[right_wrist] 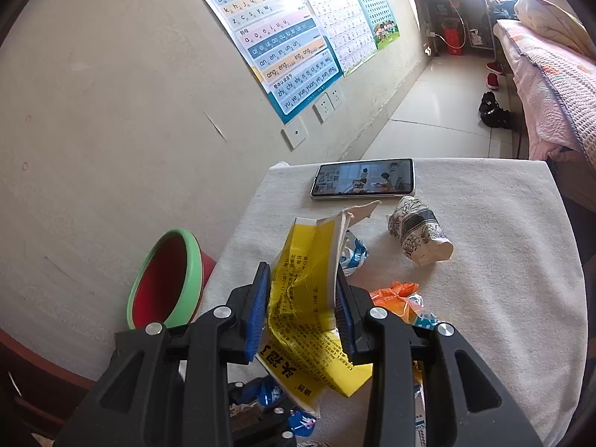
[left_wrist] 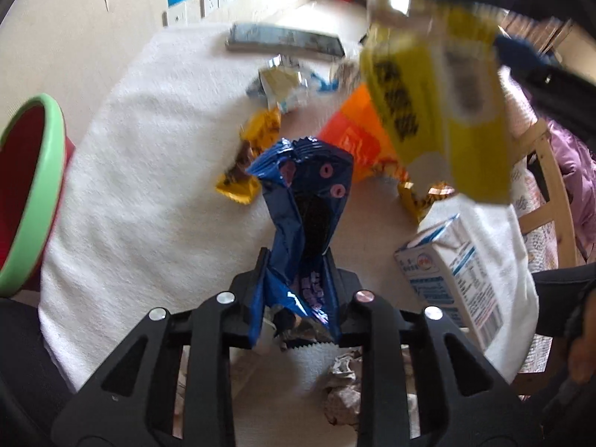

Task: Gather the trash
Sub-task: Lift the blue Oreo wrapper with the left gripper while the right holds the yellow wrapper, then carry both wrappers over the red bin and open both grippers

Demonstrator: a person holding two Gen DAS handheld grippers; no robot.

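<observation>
Left wrist view: the left gripper has its jaws drawn narrow onto a crumpled blue wrapper, which stands up between the fingers above the white cloth covering the table. Beyond the wrapper lie a small yellow wrapper, an orange packet and a torn white-and-blue wrapper. A white milk carton lies on its side at the right. A blurred yellow box hangs in the upper right, above the cloth. A red bin with a green rim stands at the left edge of the table. Right wrist view: the right gripper has its blue pads pressed on both sides of the flattened yellow box, holding it off the cloth. A phone lies flat near the far edge, and a crushed patterned paper cup lies just in front of it. The orange packet lies right of the gripper, and the bin stands beside the table at left.
</observation>
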